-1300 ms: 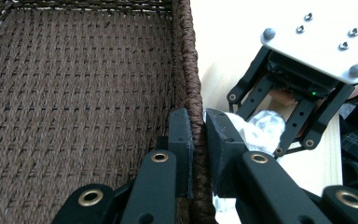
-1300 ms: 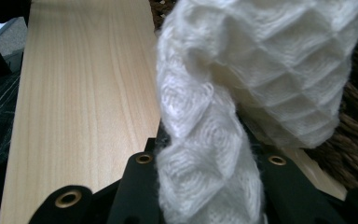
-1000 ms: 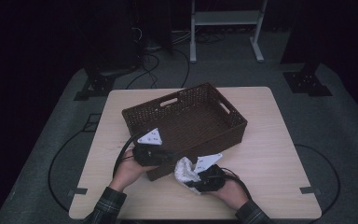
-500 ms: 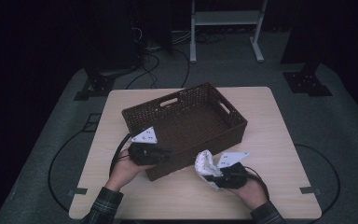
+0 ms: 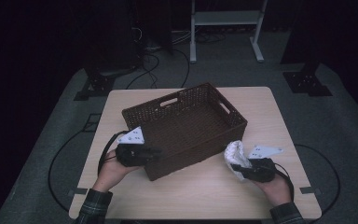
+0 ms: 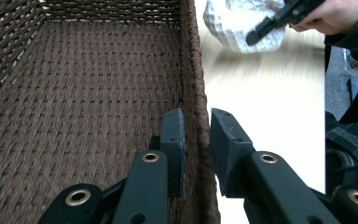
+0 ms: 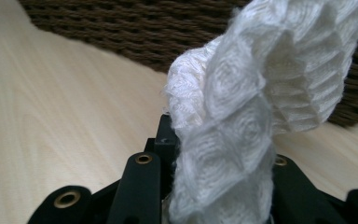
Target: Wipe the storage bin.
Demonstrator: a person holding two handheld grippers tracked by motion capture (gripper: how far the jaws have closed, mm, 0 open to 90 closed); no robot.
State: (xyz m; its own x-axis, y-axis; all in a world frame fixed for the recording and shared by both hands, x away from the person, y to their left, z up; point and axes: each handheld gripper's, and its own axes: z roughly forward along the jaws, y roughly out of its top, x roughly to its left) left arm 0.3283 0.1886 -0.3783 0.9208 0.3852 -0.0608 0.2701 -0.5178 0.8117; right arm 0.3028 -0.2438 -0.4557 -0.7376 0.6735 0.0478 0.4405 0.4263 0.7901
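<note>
high view: my left hand-held gripper (image 5: 154,153) straddles the near wall of the brown basket (image 5: 223,107) on the bench (image 5: 200,196); my right hand-held gripper (image 5: 238,169) holds the white cloth (image 5: 234,151) just beside the basket's right corner.

left gripper view: its jaws have just been opening, one either side of the wall, one pad off it.

right gripper view: jaws clamped on the cloth. next, i judge, lift it over the rim.

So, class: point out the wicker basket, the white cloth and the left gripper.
wicker basket (image 5: 216,99): high view, far right rim.
white cloth (image 5: 233,151): high view, bunched middle, clamped by the jaws.
left gripper (image 6: 196,135): left gripper view, between jaw tips astride the basket wall.
</note>
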